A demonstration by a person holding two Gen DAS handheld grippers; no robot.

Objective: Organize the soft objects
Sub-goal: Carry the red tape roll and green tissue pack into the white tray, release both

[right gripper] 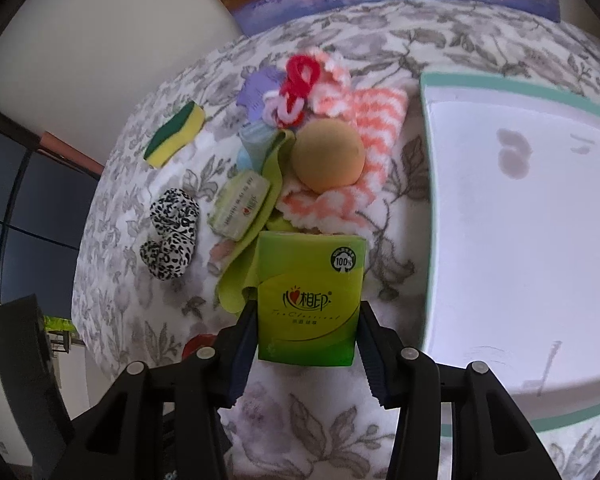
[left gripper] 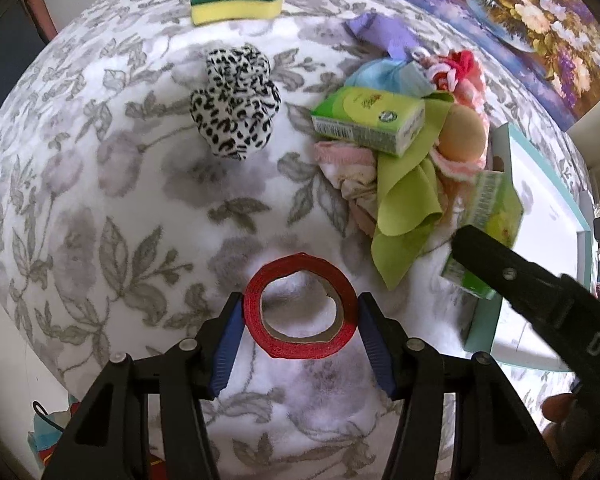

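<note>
Right gripper (right gripper: 308, 336) pads behind tissue pack (right gripper: 310, 300)

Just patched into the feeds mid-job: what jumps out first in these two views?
The right gripper clamps a green tissue pack just beside the white teal-rimmed box. The left gripper holds a red tape roll over the leaf-print cloth. Beyond them lies a heap: a tan ball on a pink-striped cloth, with a leopard-print scrunchie and a yellow-green sponge apart.

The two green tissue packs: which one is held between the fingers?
The tissue pack showing its printed front, clamped by the right gripper. The other pack lies on the cloth pile.
</note>
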